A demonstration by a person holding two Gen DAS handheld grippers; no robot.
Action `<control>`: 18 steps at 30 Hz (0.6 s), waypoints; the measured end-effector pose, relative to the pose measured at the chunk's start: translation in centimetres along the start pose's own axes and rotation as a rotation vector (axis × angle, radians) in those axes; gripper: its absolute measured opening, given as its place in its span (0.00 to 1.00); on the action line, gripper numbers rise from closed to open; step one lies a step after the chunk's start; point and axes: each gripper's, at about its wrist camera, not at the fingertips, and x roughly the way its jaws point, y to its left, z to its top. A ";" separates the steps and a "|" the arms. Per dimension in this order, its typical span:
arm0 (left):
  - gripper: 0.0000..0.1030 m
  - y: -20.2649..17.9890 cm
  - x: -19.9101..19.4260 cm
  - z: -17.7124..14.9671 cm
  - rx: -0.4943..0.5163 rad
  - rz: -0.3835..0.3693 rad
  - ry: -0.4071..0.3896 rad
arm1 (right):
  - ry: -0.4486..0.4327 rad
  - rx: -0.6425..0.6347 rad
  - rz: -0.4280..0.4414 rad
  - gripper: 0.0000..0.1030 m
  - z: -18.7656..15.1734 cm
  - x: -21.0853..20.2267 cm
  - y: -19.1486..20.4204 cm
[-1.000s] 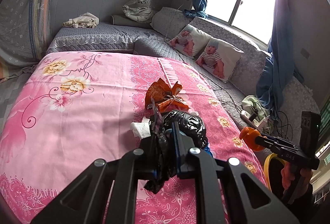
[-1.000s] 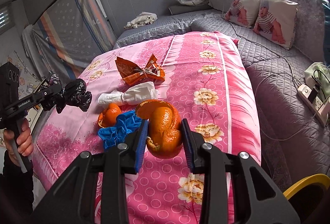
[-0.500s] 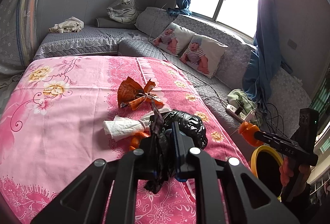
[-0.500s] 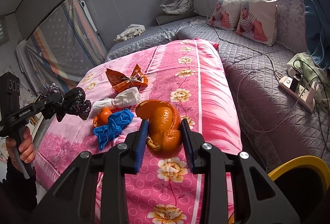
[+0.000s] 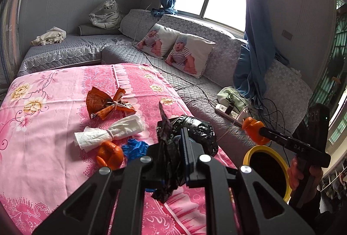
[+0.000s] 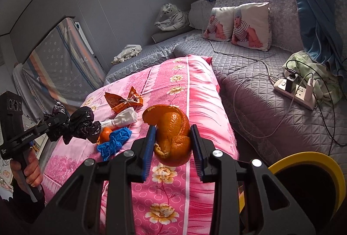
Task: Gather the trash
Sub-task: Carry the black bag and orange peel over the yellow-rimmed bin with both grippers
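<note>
My left tongs (image 5: 173,148) are clamped flat on a crumpled black plastic bag (image 5: 195,131): glossy, wrinkled, one twisted tail poking up, a ragged end hanging below the pads. It is held clear above the near edge of the pink flowered bed (image 5: 54,126).

My right tongs (image 6: 173,141) are clamped on an orange peel (image 6: 171,133): curled, dimpled skin, torn pale edge at the bottom, a flap arching up to the left. It hangs in the air over the bed's near corner, with the yellow-rimmed bin (image 6: 312,161) low to the right.

Left lying on the bed, close together:
- orange snack wrapper (image 5: 106,102), tied in the middle like a bow
- white tissue roll (image 5: 110,133), bound with a band
- small orange (image 5: 110,152), touching the tissue
- blue crumpled glove (image 5: 135,147), just beside the orange
</note>
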 end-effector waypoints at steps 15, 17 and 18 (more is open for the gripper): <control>0.11 -7.6 3.0 -0.2 0.101 -0.132 0.049 | -0.091 0.121 -0.131 0.30 -0.8 -4.8 -4.8; 0.11 -8.6 3.6 -0.3 0.115 -0.149 0.058 | -0.103 0.132 -0.152 0.30 -1.0 -5.4 -5.6; 0.11 -9.1 3.8 -0.4 0.121 -0.159 0.063 | -0.111 0.138 -0.162 0.30 -1.1 -5.8 -5.9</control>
